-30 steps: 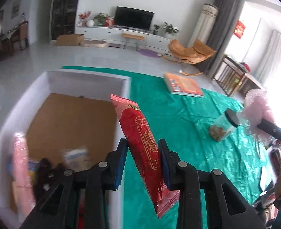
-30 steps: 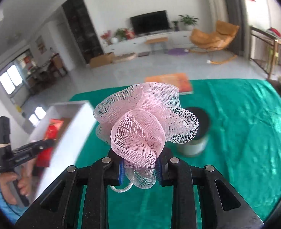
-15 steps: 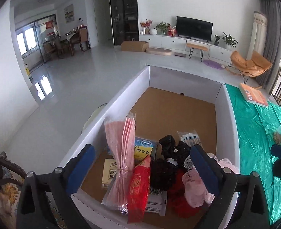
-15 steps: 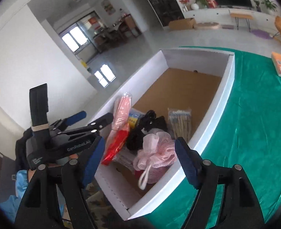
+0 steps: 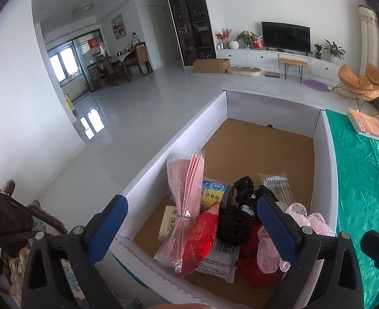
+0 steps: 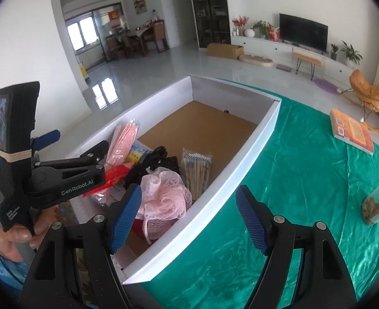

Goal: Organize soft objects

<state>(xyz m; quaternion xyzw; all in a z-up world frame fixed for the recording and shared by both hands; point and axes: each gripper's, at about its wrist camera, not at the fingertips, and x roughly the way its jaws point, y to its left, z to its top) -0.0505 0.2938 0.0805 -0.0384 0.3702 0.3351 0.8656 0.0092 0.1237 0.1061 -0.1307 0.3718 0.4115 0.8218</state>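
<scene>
A white cardboard box stands on the green cloth. In its near end lie a red packet, a pink mesh bath puff, a pink wrapped bundle, black fabric pieces, a cotton swab pack and flat packets. My left gripper is open and empty above the box's near end; it also shows in the right wrist view. My right gripper is open and empty over the box's near right wall.
The green cloth covers the table right of the box. An orange book lies far right and a jar with a dark lid stands at the right edge. The box's far half shows bare brown floor.
One second ago my left gripper held the red packet and my right held the pink puff. Both swung over the box, opened and let go; both items now lie in the box.
</scene>
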